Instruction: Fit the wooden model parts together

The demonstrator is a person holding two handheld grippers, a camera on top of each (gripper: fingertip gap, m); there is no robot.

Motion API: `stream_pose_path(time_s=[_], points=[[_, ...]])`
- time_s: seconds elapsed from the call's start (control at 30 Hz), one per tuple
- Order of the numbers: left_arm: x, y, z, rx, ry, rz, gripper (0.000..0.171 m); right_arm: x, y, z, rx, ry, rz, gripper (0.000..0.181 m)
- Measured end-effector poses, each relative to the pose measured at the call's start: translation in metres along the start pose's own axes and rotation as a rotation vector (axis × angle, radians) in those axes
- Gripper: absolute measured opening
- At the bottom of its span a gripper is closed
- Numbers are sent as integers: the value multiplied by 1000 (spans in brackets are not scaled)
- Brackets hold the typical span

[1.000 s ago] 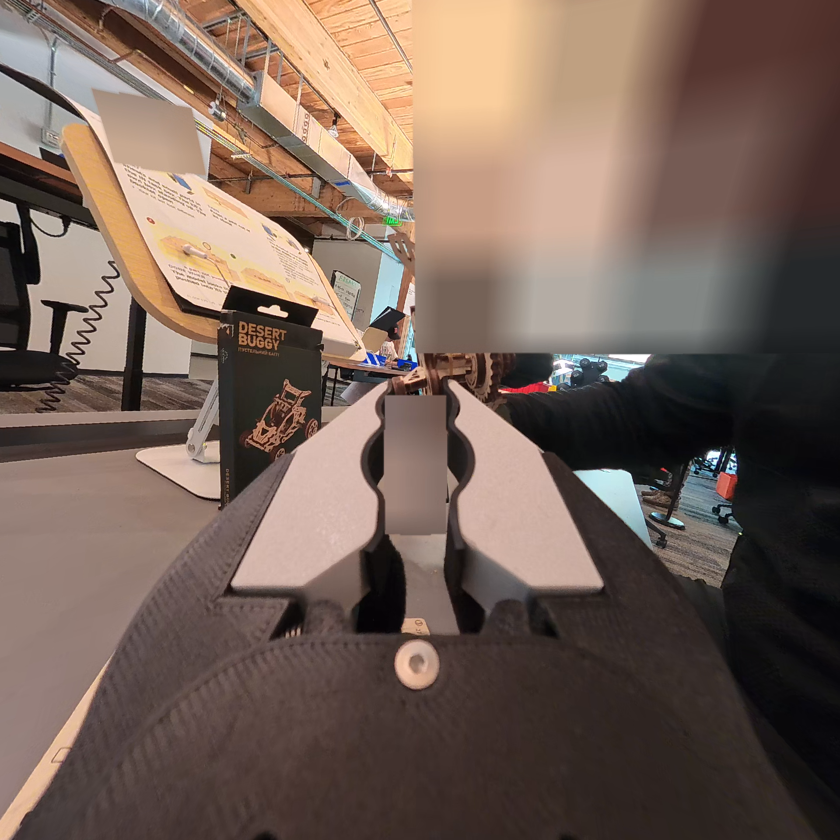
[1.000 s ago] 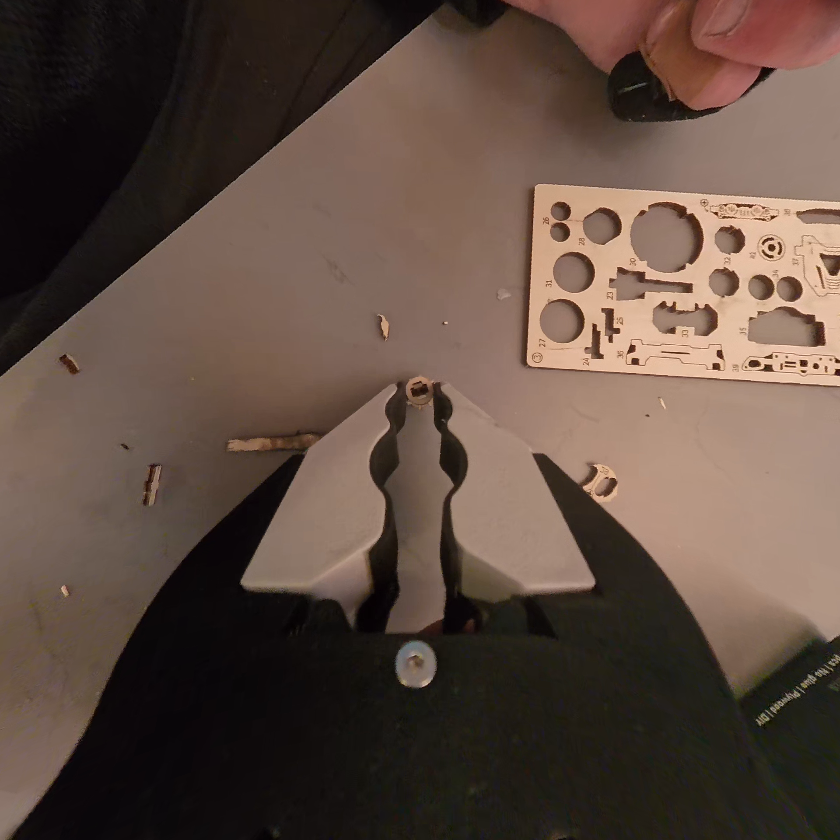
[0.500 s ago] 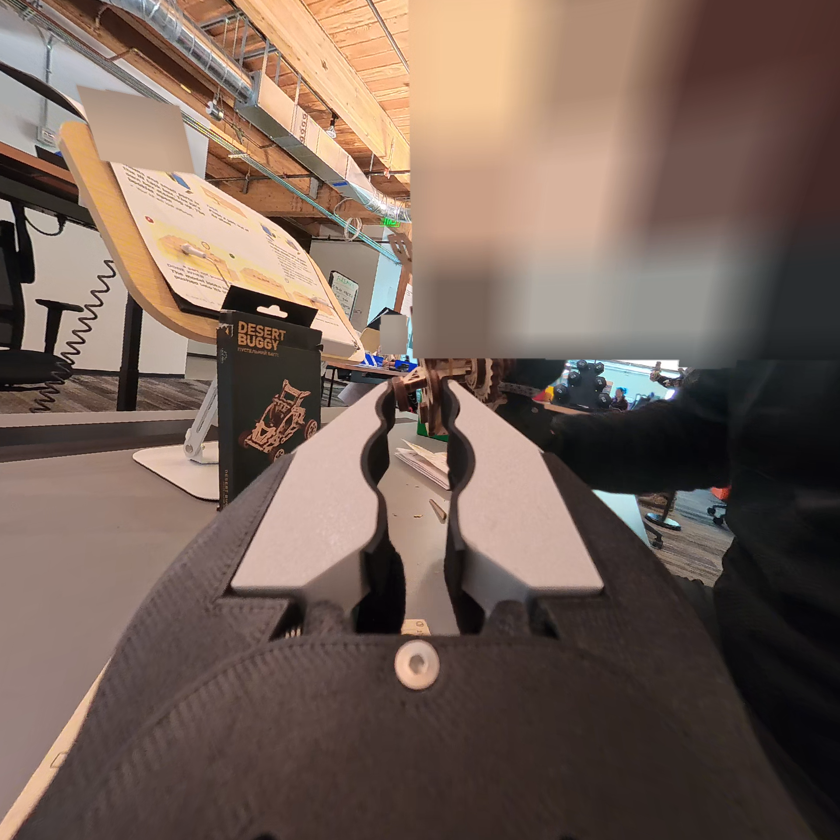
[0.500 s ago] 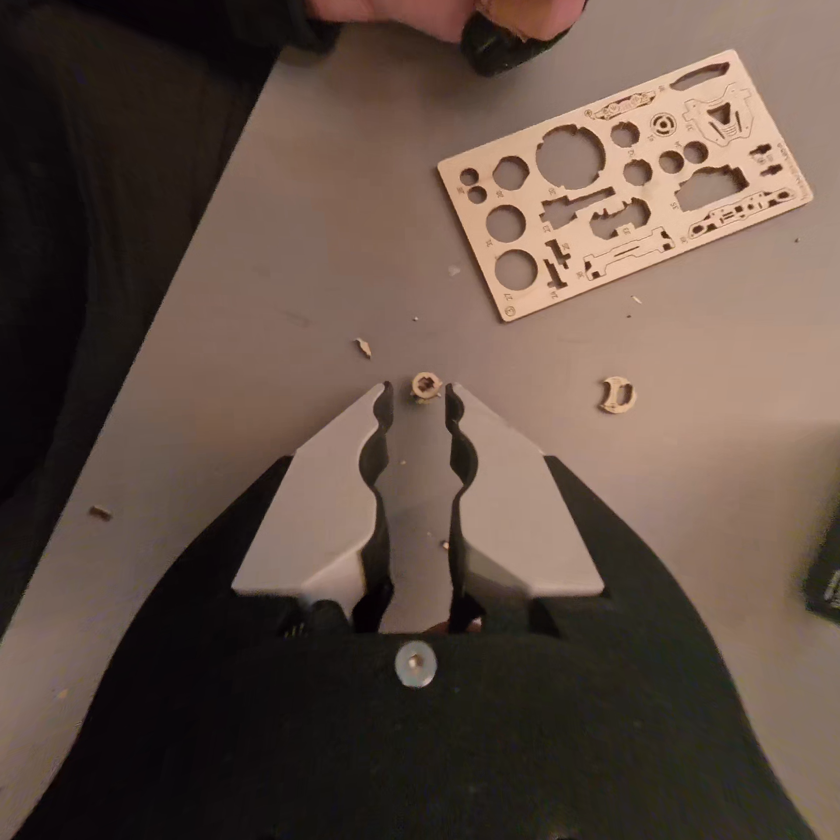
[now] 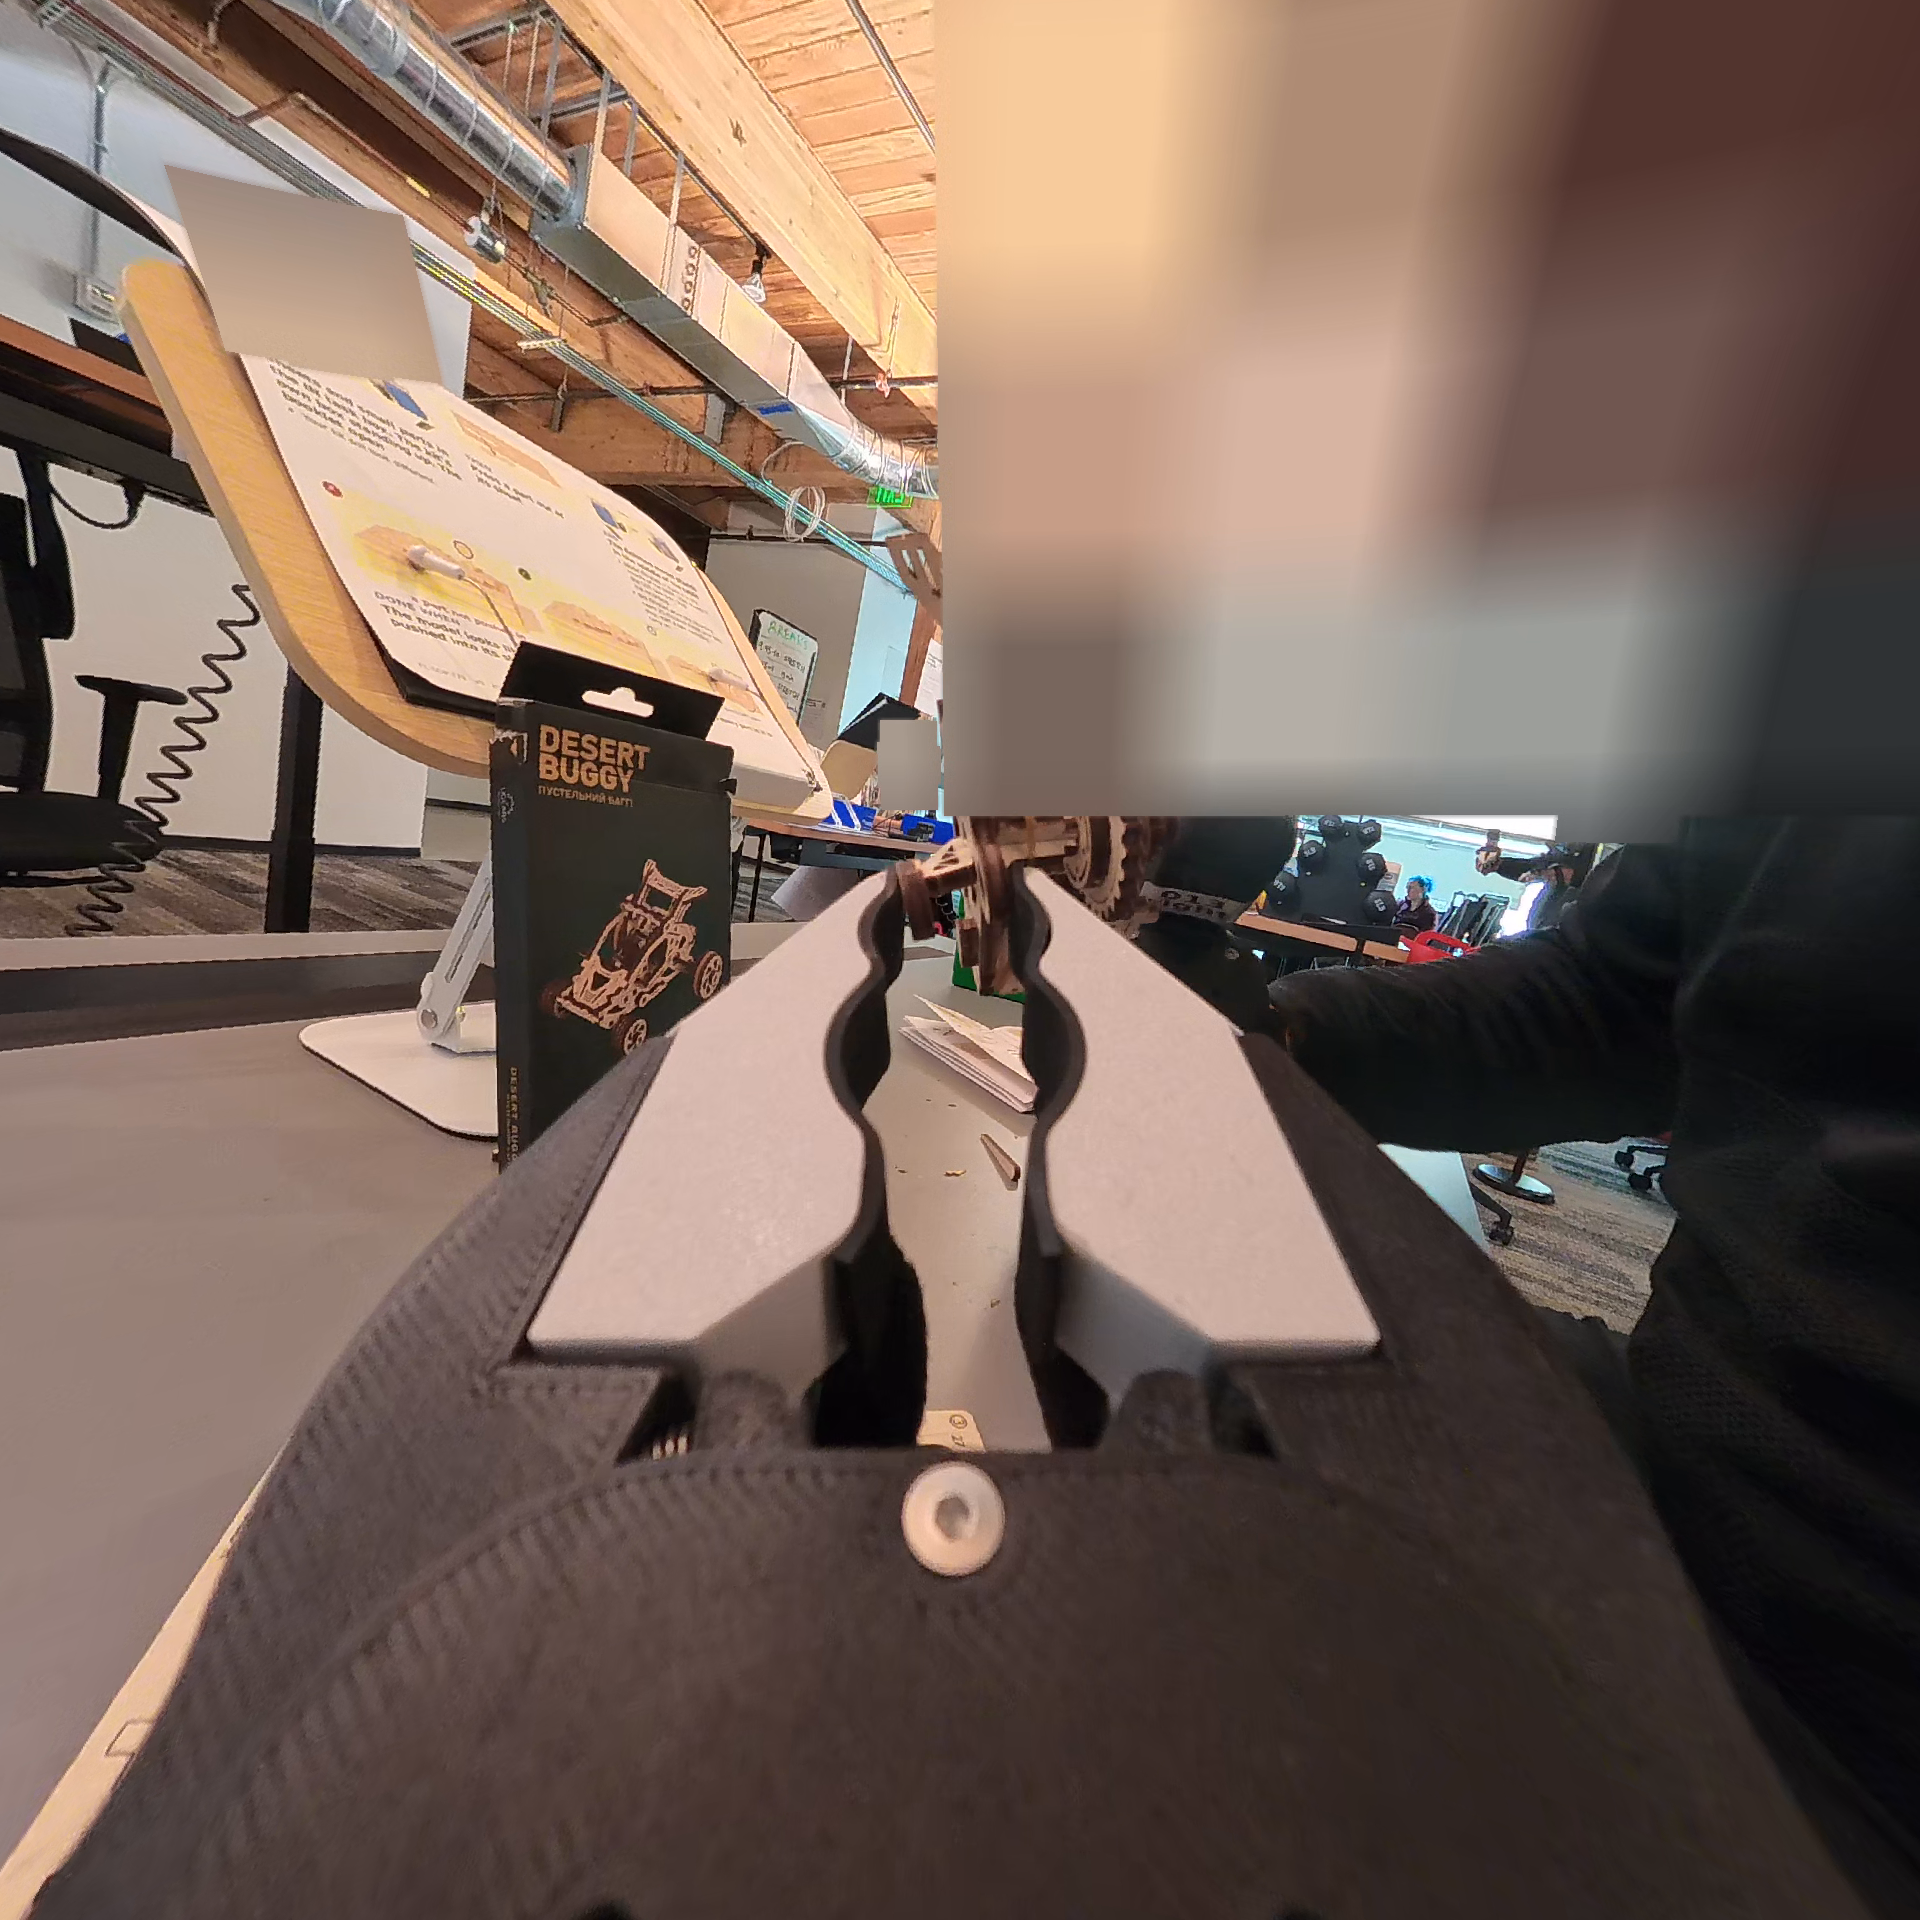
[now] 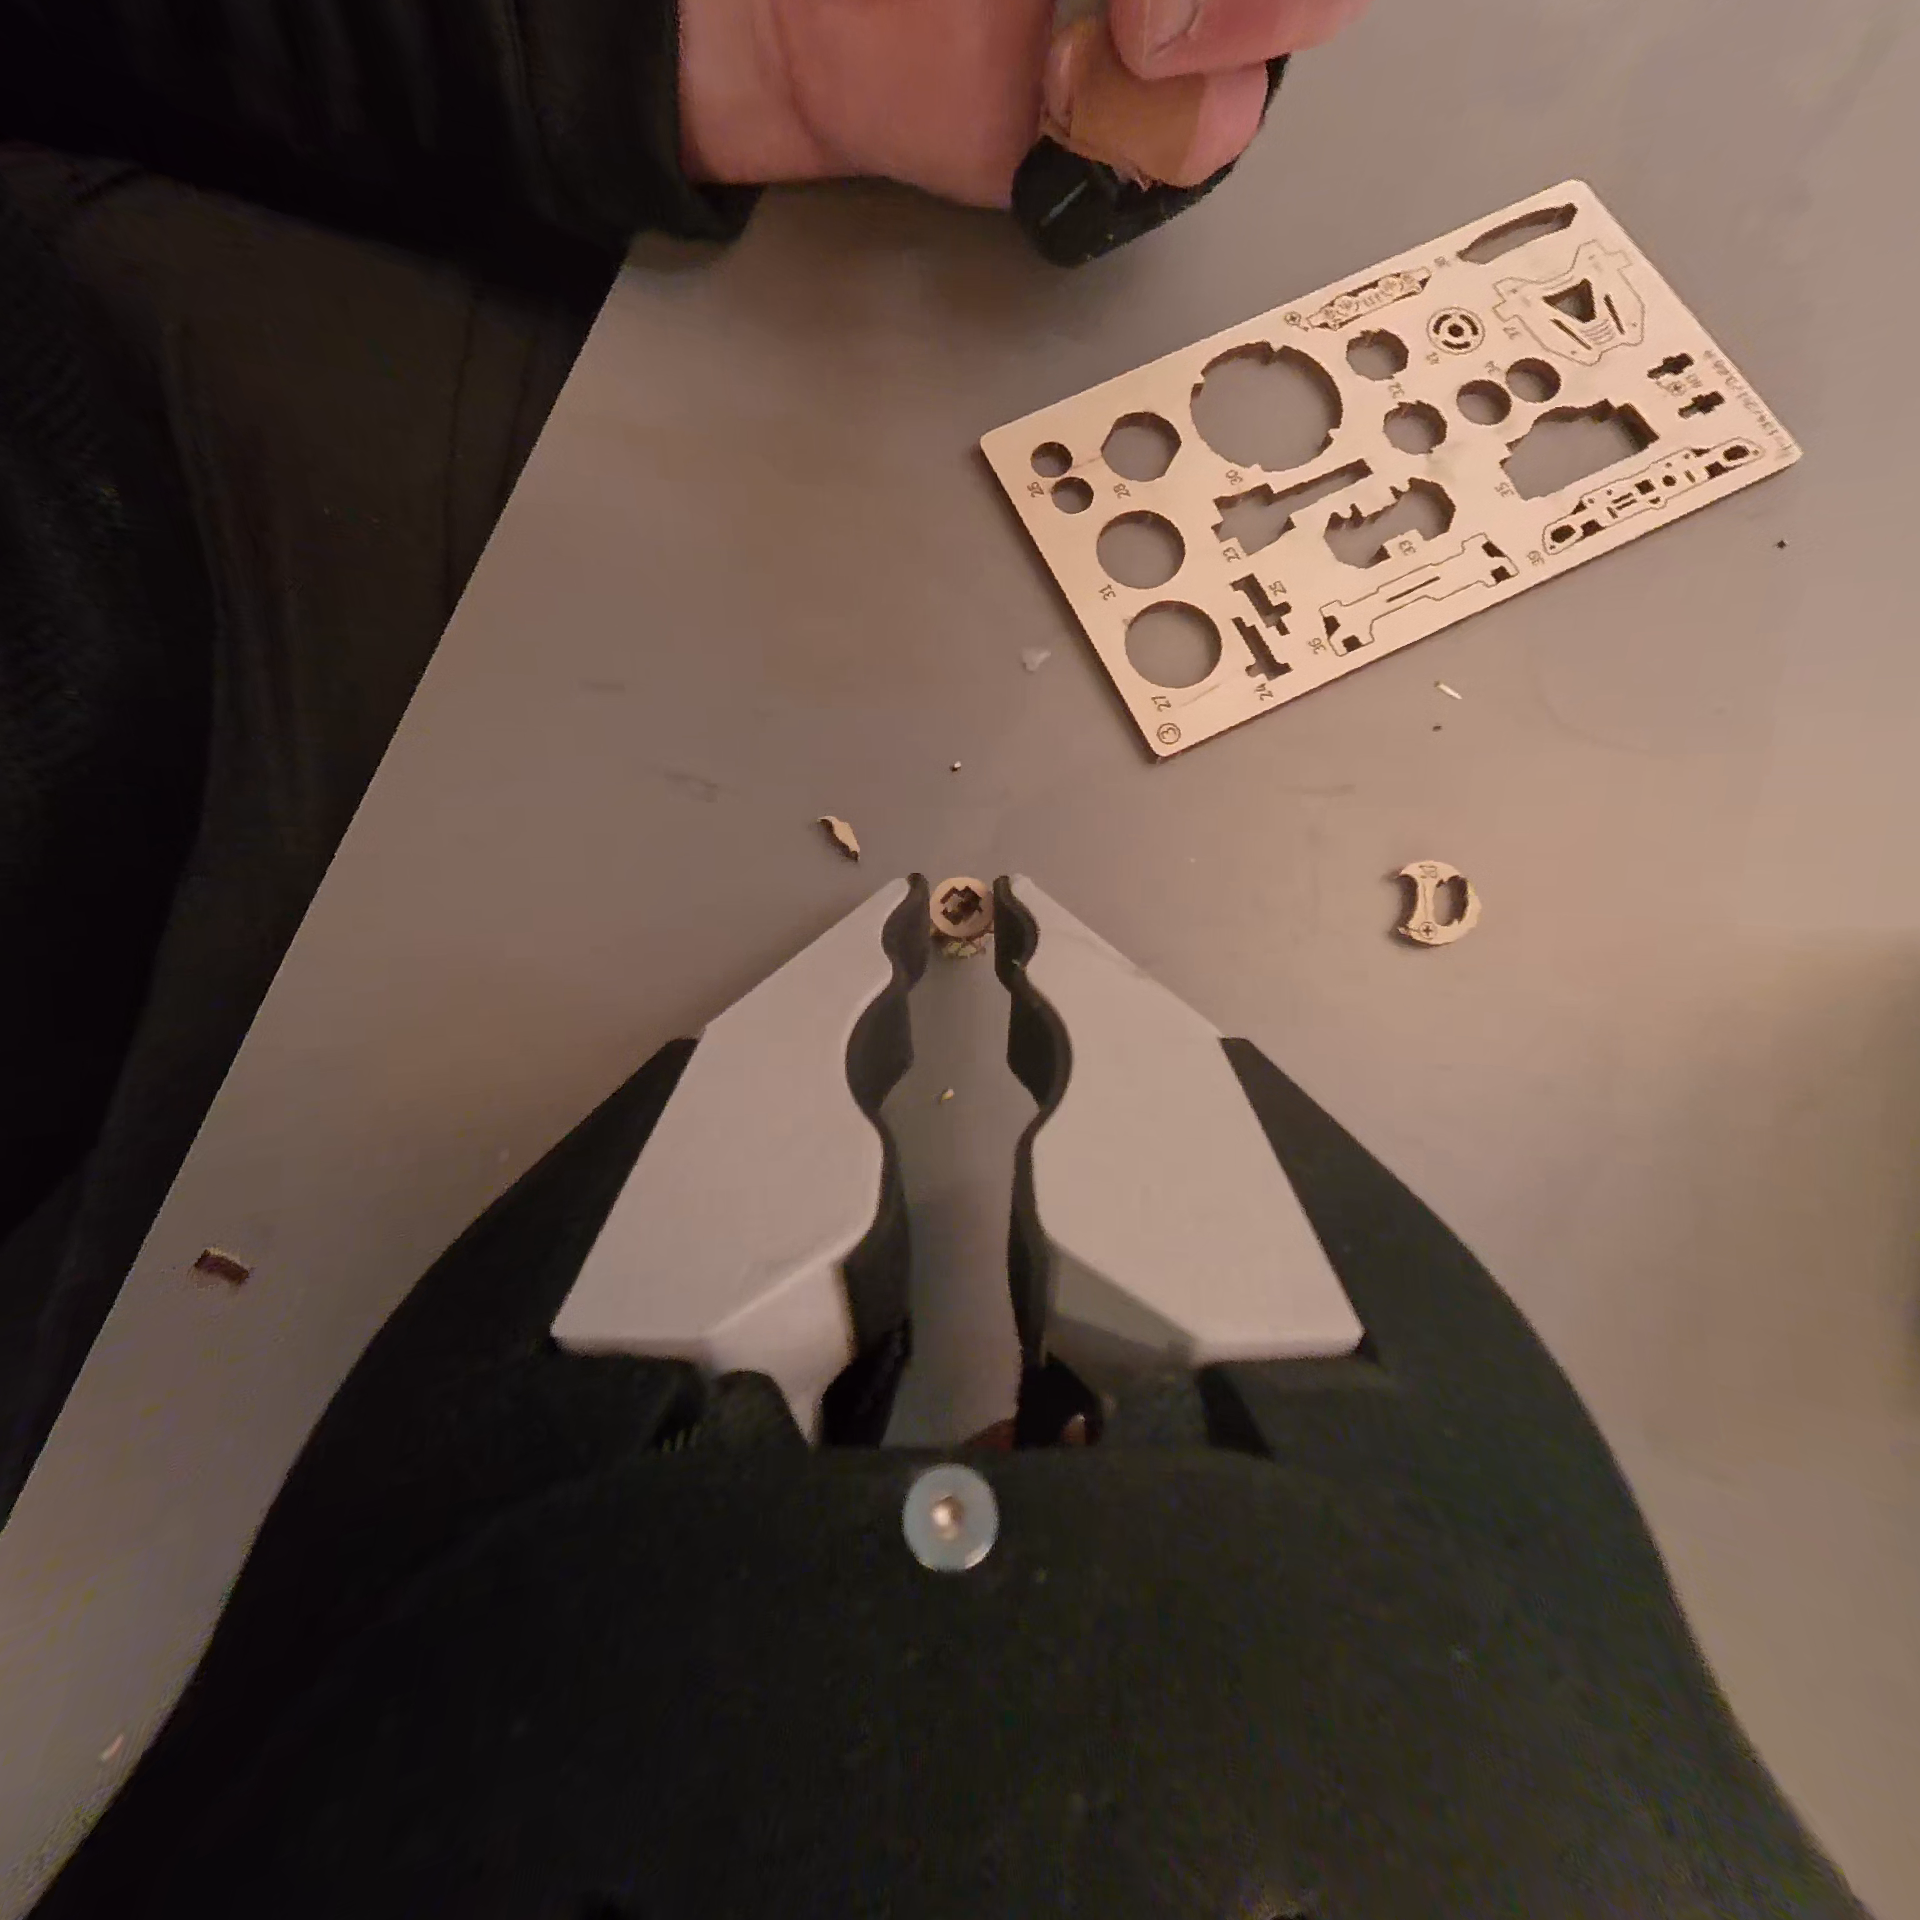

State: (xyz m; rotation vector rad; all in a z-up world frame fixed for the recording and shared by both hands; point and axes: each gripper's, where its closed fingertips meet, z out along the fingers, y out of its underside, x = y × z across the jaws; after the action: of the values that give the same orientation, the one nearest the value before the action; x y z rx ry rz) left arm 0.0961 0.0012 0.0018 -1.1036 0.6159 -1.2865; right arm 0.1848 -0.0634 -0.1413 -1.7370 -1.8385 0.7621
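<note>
In the left wrist view my left gripper point(image 5: 961, 899) is shut on a brown wooden gear assembly point(image 5: 1029, 862), held above the grey table point(image 5: 208, 1195). In the right wrist view my right gripper point(image 6: 961, 906) points down at the table point(image 6: 727, 623). Its fingertips are closed against the two sides of a small round wooden ring point(image 6: 961, 902) with a square hole. A small notched wooden disc point(image 6: 1434, 904) lies to the right of the tips. A pale wooden part sheet point(image 6: 1392, 468) with many cut-outs lies further back on the right.
A black model box point(image 5: 613, 935) and a tilted instruction stand point(image 5: 468, 540) are on the left, with folded paper point(image 5: 977, 1049) ahead. A hand point(image 6: 935, 94) grips a handle at the table's far edge. Wood chips point(image 6: 840, 834) are scattered. The table edge runs diagonally on the left. Tip to tip, the grippers are about 20 cm apart. Measured from the fingertips, the small notched wooden disc point(image 6: 1434, 904) is 9 cm or so from the right gripper and 20 cm from the left.
My right gripper opened above the ring, then moved forward and closed its tips on it. The left gripper stayed almost still with the gear assembly.
</note>
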Motion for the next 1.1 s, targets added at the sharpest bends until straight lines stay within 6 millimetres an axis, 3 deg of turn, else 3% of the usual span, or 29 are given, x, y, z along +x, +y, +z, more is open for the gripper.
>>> stream_pose_path(time_s=[0.63,0.73,0.93,1.1], points=[[0,2,1,-12,0,1,17,1,6,5,48,-39,-47,9],[0,2,1,-10,-2,0,17,5,9,2,30,-21,-3,28],[0,3,2,-15,0,-1,17,3,-5,-8,64,39,-2,20],[0,3,1,-12,0,-1,17,23,0,-7,35,127,75,21]])
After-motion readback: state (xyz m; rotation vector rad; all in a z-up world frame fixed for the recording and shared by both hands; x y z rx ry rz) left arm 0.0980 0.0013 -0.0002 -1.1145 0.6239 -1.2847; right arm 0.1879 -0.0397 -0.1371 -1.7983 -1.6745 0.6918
